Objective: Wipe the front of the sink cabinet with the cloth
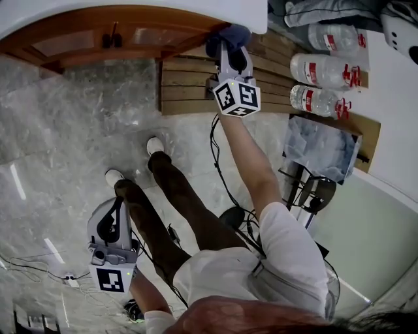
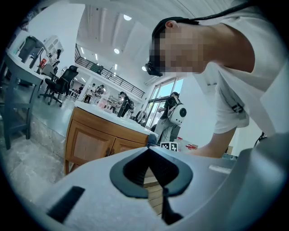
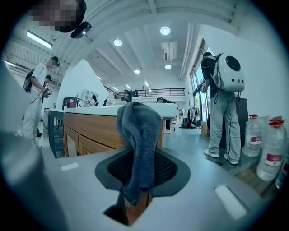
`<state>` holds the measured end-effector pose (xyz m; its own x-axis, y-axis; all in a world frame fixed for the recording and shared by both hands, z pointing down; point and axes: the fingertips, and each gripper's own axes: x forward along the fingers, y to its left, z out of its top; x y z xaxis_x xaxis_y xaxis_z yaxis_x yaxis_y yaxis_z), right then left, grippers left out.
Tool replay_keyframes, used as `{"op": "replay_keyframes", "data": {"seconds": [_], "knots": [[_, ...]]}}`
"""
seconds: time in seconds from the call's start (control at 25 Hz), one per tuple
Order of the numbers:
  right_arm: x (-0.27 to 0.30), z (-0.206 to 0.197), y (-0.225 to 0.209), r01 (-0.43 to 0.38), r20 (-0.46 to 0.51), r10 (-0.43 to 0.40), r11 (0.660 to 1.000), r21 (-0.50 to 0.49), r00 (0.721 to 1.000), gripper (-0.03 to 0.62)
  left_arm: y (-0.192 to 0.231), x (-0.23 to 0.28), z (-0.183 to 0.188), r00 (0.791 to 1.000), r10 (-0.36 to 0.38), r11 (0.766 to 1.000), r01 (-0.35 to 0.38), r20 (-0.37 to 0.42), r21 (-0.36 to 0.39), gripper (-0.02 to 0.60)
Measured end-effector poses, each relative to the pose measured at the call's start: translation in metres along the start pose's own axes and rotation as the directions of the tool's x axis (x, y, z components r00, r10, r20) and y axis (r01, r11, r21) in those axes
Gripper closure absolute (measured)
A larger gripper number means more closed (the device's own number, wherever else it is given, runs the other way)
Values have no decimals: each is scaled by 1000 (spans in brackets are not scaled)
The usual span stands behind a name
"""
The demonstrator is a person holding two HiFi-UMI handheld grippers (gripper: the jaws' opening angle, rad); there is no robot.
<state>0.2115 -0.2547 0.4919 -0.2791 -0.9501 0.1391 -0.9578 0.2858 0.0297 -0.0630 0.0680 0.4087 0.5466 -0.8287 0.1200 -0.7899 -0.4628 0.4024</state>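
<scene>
One cloth (image 3: 137,126) lengthwise along right claw (image 3: 137,153)

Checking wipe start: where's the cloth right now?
The cloth is clamped in the right gripper, top centre of the head view, at the right end of the wooden sink cabinet just under its white countertop.

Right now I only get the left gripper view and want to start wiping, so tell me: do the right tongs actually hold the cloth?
Observer: Yes, the right gripper is shut on a blue-grey cloth, which drapes over its tongs.
Operator: Where is it against the cabinet?
Observer: At the right end of the cabinet, just under the countertop; contact I can't confirm.
Operator: Anything beside it?
Observer: Three large water bottles, to its right.
</scene>
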Motion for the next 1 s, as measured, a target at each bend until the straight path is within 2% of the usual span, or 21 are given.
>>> {"op": "replay_keyframes", "data": {"seconds": [0.12, 0.2, 0.32, 0.4, 0.56, 0.76, 0.88, 1.0], "knots": [[-2, 0, 2, 14, 3, -14, 1000, 2, 1000, 482, -4, 2, 2, 1000, 2, 1000, -2, 4, 13, 583], [-7, 3, 13, -7, -1, 7, 1000, -6, 1000, 483, -9, 0, 4, 1000, 3, 1000, -3, 10, 15, 583], [-16, 4, 64, -127, -16, 126, 991, -31, 992, 484, -15, -8, 8, 1000, 3, 1000, -3, 21, 18, 583], [-12, 0, 112, -225, -22, 225, 974, -35, 974, 484, -14, -12, 10, 1000, 6, 1000, -6, 29, 21, 583], [14, -17, 215, -392, -14, 392, 920, 22, 920, 484, 5, -18, 4, 999, 29, 1000, -29, 35, 4, 583], [39, -33, 346, -585, -39, 585, 811, 29, 810, 484, 27, -43, -4, 996, 78, 997, -77, 45, -26, 583], [58, -43, 405, -649, -65, 647, 761, -2, 760, 484, 44, -55, -9, 993, 105, 994, -103, 51, -47, 583], [79, -49, 458, -681, -83, 677, 731, -41, 731, 484, 60, -71, -12, 989, 136, 989, -132, 62, -63, 583]]}}
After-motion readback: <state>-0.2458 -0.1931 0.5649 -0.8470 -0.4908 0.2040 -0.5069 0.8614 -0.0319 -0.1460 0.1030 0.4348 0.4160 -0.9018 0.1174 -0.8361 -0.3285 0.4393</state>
